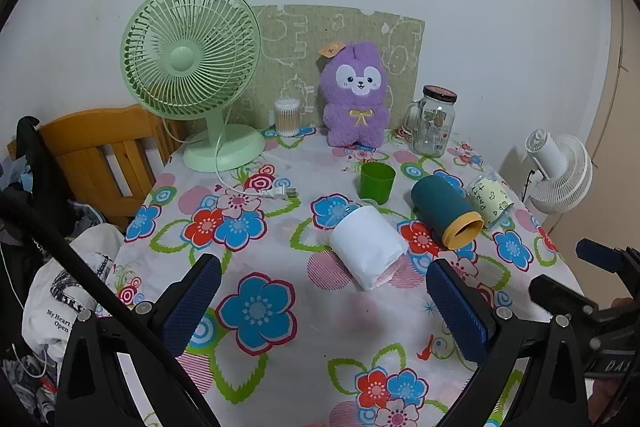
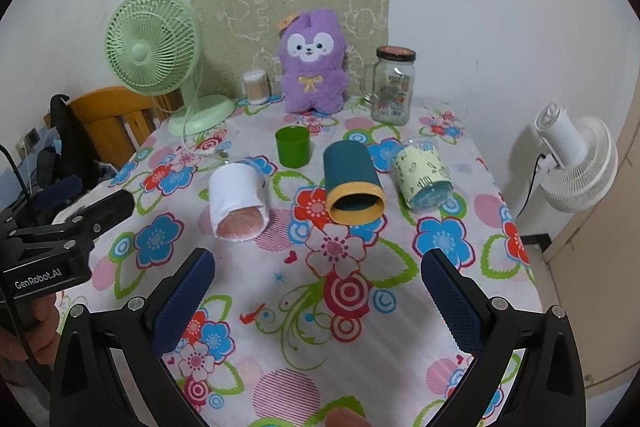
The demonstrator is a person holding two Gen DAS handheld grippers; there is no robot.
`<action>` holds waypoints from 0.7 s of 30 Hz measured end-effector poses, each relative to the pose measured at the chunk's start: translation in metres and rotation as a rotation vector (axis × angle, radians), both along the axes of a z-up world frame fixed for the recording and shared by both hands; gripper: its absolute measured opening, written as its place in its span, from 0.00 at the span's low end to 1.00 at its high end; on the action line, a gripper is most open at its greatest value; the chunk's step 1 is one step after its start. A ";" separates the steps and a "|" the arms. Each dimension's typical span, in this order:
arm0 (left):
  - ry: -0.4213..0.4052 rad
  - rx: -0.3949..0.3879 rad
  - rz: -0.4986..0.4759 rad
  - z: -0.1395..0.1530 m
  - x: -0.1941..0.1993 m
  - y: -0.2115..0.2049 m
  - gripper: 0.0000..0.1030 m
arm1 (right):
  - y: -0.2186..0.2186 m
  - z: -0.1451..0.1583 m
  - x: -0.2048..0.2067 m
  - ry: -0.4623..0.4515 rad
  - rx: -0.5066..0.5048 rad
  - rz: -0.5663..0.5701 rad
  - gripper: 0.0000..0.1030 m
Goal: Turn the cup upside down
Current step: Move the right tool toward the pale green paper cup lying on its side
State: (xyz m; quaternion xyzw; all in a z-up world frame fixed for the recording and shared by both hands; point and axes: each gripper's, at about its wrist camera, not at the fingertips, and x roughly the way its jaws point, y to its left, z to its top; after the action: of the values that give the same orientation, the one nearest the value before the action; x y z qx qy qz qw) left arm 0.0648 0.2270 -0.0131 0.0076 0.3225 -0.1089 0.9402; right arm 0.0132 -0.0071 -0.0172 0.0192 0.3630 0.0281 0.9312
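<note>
No cup flipped yet.
Three cups lie on their sides; the green cup [image 2: 293,147] stands up. My left gripper [image 1: 324,301] and right gripper [image 2: 318,291] are wide open, holding nothing.

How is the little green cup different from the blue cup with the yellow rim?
The green cup stands upright with its mouth up; the blue cup lies on its side, its mouth toward the cameras. The green cup is one colour and looks shorter; the blue cup is dark teal with a yellow band round its mouth. Both rest on the flowered tablecloth, look empty, and neither gripper touches them.
</note>
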 end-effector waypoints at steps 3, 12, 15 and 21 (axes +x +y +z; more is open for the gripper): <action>0.008 0.000 -0.006 -0.003 0.002 0.000 1.00 | -0.011 -0.003 0.001 0.008 -0.007 -0.028 1.00; 0.042 0.004 0.001 -0.012 0.013 0.003 1.00 | -0.031 -0.014 0.014 0.078 0.036 -0.061 1.00; 0.061 -0.002 0.007 -0.015 0.019 0.004 1.00 | -0.021 -0.011 0.022 0.063 -0.014 -0.018 1.00; 0.087 0.021 -0.033 -0.018 0.035 -0.016 1.00 | -0.034 -0.006 0.040 0.047 -0.094 -0.030 1.00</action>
State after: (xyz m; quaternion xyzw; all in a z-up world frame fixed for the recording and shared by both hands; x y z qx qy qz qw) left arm 0.1003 0.2106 -0.0312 0.0180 0.3641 -0.1214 0.9232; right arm 0.0534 -0.0407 -0.0234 -0.0184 0.3853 -0.0035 0.9226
